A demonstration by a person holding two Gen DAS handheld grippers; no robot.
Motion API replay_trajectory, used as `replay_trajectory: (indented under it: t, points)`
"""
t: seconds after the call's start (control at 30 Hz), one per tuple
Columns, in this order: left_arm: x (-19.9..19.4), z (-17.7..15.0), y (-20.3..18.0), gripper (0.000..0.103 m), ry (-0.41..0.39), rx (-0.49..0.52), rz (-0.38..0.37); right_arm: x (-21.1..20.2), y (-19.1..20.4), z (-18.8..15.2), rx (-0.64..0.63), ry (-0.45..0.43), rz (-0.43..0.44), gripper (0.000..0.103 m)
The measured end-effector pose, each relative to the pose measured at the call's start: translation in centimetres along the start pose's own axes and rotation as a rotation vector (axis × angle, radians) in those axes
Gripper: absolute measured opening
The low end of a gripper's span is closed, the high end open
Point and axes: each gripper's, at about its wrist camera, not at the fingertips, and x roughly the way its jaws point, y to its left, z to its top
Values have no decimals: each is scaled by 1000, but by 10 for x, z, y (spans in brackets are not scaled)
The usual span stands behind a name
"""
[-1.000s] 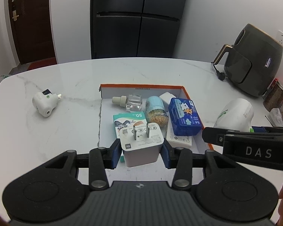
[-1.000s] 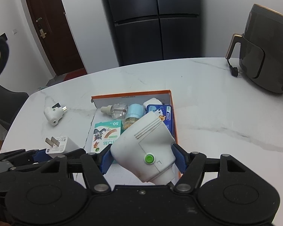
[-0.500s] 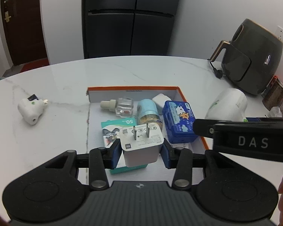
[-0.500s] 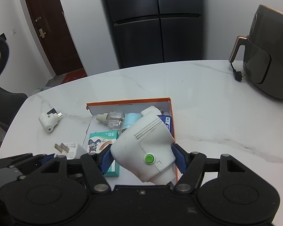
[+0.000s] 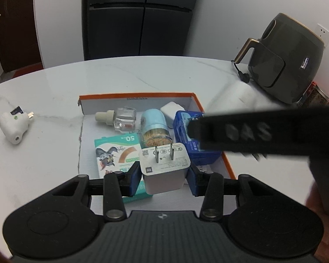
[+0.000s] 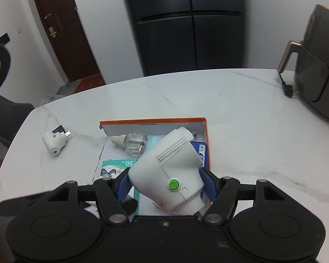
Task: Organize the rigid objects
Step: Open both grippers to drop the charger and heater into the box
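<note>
My left gripper (image 5: 164, 178) is shut on a white square charger (image 5: 164, 171), prongs up, held over the near part of the orange-rimmed box (image 5: 138, 95). My right gripper (image 6: 165, 185) is shut on a large white plug-in device with a green button (image 6: 166, 171), above the box (image 6: 153, 120). In the box lie a clear bottle (image 5: 122, 120), a blue-capped toothpick jar (image 5: 154, 127), a blue packet (image 5: 186, 135), a small white cube (image 5: 172, 110) and a green cartoon packet (image 5: 114, 151). The right gripper's black body (image 5: 263, 131) crosses the left wrist view, blurred.
A second white plug-in device (image 5: 13, 125) lies on the marble table (image 5: 54, 87) left of the box; it also shows in the right wrist view (image 6: 54, 141). A dark air fryer (image 5: 285, 59) stands at the back right. A black fridge (image 5: 138, 17) is behind the table.
Both grippers have moved forward and lower over the box with their loads. The right gripper's body now crosses further left in the left wrist view, hiding part of the blue packet.
</note>
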Motion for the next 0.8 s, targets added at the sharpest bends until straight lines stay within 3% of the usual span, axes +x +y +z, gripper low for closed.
replay_trajectory:
  t: [0.2, 0.4, 0.6, 0.63, 0.7, 0.8]
  points:
    - [6, -6, -2, 44, 23, 0, -12, 20, 8, 13, -42, 20, 68, 80]
    - [10, -6, -4, 38, 18, 8, -22, 11, 6, 13, -44, -6, 51, 80]
    - [11, -9, -7, 40, 26, 3, -48, -15, -9, 5, -6, -53, 19, 80]
    - [9, -9, -8, 42, 23, 4, -41, -19, -11, 4, -1, -59, 17, 80]
    - [3, -8, -8, 59, 24, -10, -30, -27, -13, 0, 0, -81, -3, 80]
    - [-11, -6, -5, 71, 9, -22, 1, -38, -16, -4, 19, -104, -4, 81]
